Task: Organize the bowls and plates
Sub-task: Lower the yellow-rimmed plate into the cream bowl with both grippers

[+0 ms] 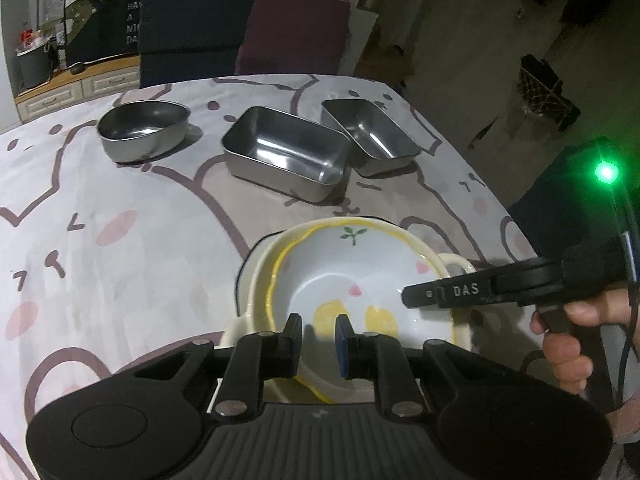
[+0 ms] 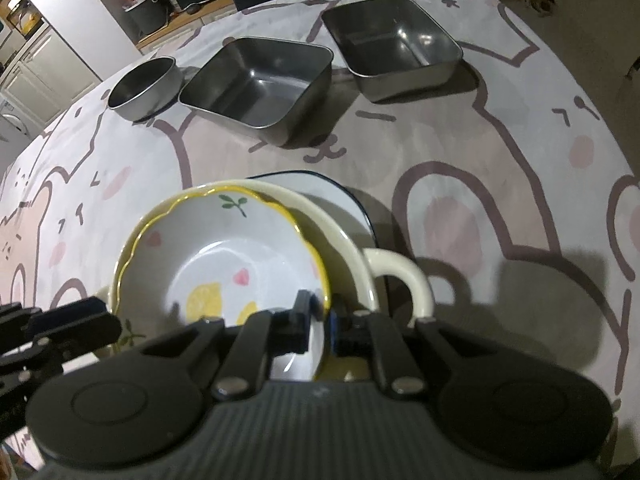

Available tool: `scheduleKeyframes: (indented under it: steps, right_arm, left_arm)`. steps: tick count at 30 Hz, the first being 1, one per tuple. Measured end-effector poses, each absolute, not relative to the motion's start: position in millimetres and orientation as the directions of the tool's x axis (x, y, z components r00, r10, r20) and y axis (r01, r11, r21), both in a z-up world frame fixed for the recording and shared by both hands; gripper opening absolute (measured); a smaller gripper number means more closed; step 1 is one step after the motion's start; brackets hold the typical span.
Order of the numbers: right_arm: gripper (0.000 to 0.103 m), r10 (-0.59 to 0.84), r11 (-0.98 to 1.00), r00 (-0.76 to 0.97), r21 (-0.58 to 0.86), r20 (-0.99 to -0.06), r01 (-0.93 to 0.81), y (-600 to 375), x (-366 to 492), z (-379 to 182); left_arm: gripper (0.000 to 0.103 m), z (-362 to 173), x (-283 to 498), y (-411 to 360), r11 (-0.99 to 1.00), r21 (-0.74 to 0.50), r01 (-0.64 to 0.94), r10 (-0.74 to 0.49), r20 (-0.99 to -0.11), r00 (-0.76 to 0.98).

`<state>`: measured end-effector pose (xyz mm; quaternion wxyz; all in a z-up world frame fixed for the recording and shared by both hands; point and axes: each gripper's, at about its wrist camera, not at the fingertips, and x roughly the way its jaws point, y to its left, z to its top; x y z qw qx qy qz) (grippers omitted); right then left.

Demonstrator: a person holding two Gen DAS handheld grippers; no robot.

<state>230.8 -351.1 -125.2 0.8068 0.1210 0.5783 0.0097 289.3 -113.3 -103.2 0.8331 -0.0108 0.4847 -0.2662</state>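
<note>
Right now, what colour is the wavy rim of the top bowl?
Yellow; the bowl's rim shows best in the right wrist view.

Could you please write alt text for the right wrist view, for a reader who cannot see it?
The right claw grips the rim of a lemon-painted bowl nested in a cream handled bowl on a dark-rimmed plate. Beyond, on the cartoon tablecloth, stand a round steel bowl and two rectangular steel containers.

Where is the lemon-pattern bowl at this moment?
In both wrist views the lemon-pattern bowl sits inside the cream handled dish, nearer than the three steel containers.
</note>
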Motion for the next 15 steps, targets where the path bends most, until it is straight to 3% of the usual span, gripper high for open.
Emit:
scheduleKeyframes:
  steps: [15]
  right_arm:
    - [0.013, 0.208, 0.943, 0.32, 0.277, -0.924, 0.186, -368, 230, -124]
  left_arm:
    - [0.02, -110, 290, -120, 0.858, -0.264, 0.441, -0.442, -0.817, 0.371]
